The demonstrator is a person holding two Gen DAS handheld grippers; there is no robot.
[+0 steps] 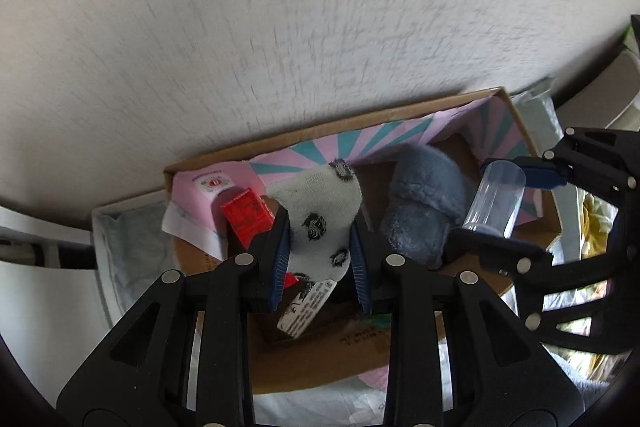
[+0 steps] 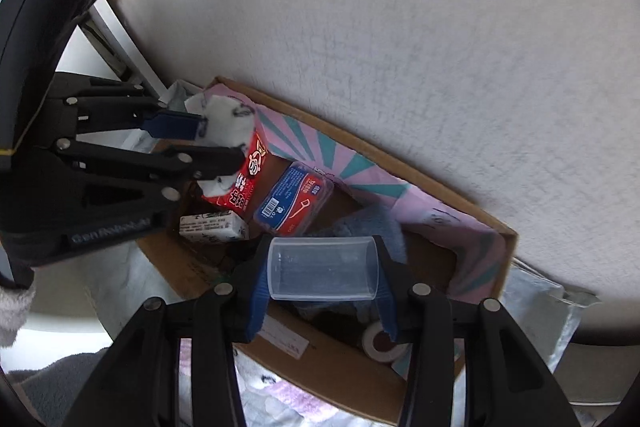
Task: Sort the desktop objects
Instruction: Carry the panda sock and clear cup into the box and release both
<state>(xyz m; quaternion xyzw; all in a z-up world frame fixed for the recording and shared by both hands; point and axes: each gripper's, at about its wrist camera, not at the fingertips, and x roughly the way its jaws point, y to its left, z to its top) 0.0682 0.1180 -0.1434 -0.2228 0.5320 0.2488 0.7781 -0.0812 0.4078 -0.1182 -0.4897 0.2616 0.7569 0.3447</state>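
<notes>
you've got the left gripper (image 1: 320, 247) pinching the spotted sock (image 1: 324, 223) and the right gripper (image 2: 323, 273) clamped on the clear plastic cup (image 2: 324, 269), both over the cardboard box (image 1: 360, 119). get low over a free spot near the blue slipper (image 1: 424, 203) before letting go.

A white textured wall (image 1: 280, 27) fills the upper field of both views. A grey padded mailer (image 2: 536, 311) lies just beside the far corner of the carton — crumpled, against the wall base. A second pale padded bag (image 1: 120, 247) lies at the carton's opposite end. Pale patterned fabric (image 2: 280, 399) shows below the carton.
</notes>
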